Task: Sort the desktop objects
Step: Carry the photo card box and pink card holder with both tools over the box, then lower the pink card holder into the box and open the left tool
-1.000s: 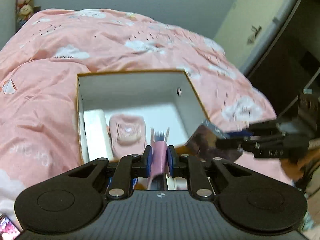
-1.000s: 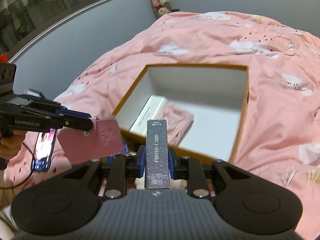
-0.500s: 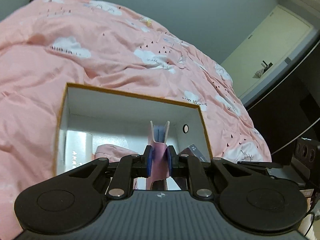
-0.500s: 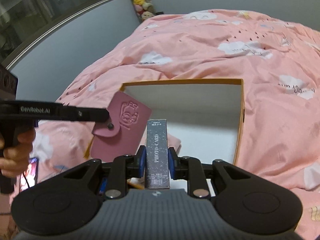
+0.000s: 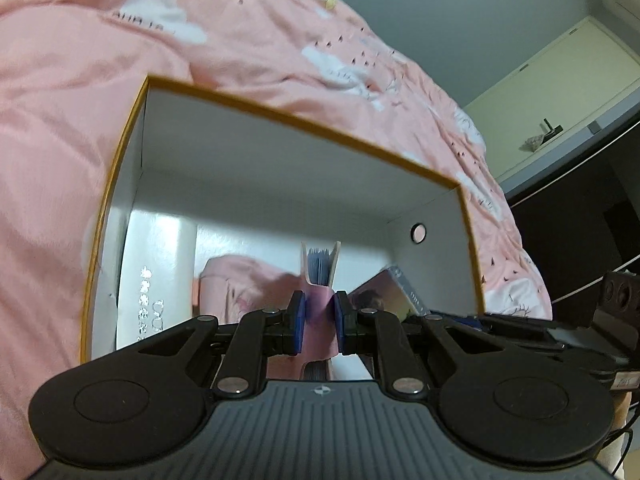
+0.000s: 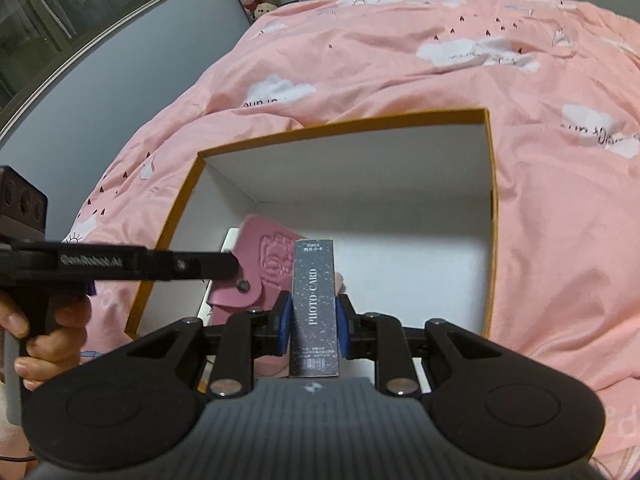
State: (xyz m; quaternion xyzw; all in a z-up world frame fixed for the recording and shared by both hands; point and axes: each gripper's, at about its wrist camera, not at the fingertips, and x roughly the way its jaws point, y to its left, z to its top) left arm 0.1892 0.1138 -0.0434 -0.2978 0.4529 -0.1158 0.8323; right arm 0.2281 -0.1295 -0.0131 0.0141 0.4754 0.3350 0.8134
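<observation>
Left gripper (image 5: pixel 319 322) clamped on pink card holder (image 6: pixel 267 270), over box (image 6: pixel 490 208).

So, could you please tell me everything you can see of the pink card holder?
The pink card holder looks like soft leather, with an embossed design on its flap and a metal snap stud. Blue card sleeves show edge-on between its covers. The left hand-held gripper is shut on it, holding it tilted above the open box, beside the dark photo card box.
</observation>
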